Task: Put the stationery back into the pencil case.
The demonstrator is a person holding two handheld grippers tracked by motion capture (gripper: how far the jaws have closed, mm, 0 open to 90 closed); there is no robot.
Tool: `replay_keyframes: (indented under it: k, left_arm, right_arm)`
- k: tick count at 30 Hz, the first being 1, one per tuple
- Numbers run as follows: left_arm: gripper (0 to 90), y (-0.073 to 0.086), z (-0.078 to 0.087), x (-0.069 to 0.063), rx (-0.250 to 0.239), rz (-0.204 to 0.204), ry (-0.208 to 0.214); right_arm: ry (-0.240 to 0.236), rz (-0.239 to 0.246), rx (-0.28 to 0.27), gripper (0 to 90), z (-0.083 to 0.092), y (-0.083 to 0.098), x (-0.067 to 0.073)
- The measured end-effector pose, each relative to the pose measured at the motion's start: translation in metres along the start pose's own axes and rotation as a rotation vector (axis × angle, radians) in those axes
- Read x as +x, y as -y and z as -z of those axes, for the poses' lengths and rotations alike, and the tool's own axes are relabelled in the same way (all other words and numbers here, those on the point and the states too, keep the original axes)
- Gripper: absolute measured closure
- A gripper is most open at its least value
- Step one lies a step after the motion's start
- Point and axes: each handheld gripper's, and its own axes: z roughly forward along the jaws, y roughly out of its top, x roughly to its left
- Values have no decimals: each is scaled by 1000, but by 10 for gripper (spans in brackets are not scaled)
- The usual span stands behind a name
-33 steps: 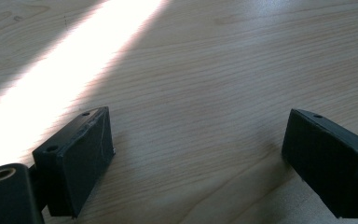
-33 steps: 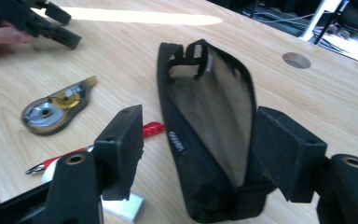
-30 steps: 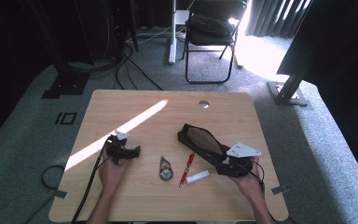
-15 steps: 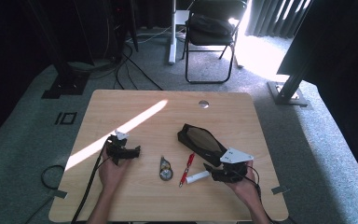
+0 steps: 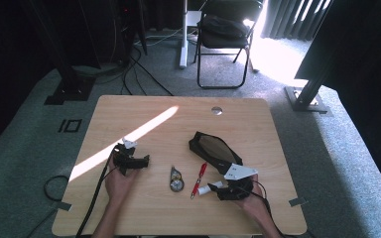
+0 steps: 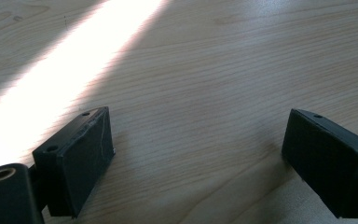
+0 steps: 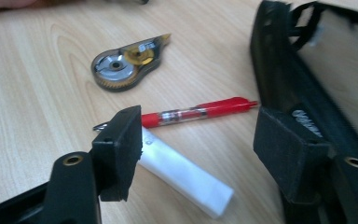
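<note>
A white stick eraser [image 7: 186, 175] lies on the wooden table [image 5: 144, 208], and my right gripper [image 7: 200, 135] stands open with its jaws on either side of it, not closed on it. Just beyond lie a red pen [image 7: 200, 111] and a clear correction-tape dispenser [image 7: 126, 63]. A black pouch [image 7: 298, 88] lies open beside the right jaw. From above, the right gripper [image 5: 219, 188] sits near the front edge, by the eraser [image 5: 209, 189], pen [image 5: 199, 178], tape [image 5: 176, 179] and pouch [image 5: 211, 148]. My left gripper [image 5: 145, 161] rests on the table's left part; its jaws [image 6: 198, 135] are open over bare wood.
A bright band of sunlight [image 5: 129, 139] crosses the table's left half. A round cable hole [image 5: 217, 110] sits near the far edge. Behind the table stand a folding chair [image 5: 225, 34] and stands with cables on the carpet.
My right gripper has moved left and toward the near edge, bringing its open jaws around the white eraser. The left gripper has stayed put.
</note>
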Motion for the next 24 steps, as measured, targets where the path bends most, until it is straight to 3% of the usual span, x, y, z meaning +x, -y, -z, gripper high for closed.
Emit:
replay_keyframes:
  k: [8, 18, 24]
  left_arm:
    - [89, 0, 0, 0, 0, 0, 0]
    - [89, 0, 0, 0, 0, 0, 0]
    - [89, 0, 0, 0, 0, -1, 0]
  right_arm:
    - [-64, 26, 54, 320, -17, 3, 5]
    - [-95, 50, 91, 337, -29, 9, 5]
    - [-141, 84, 132, 415, -36, 14, 1]
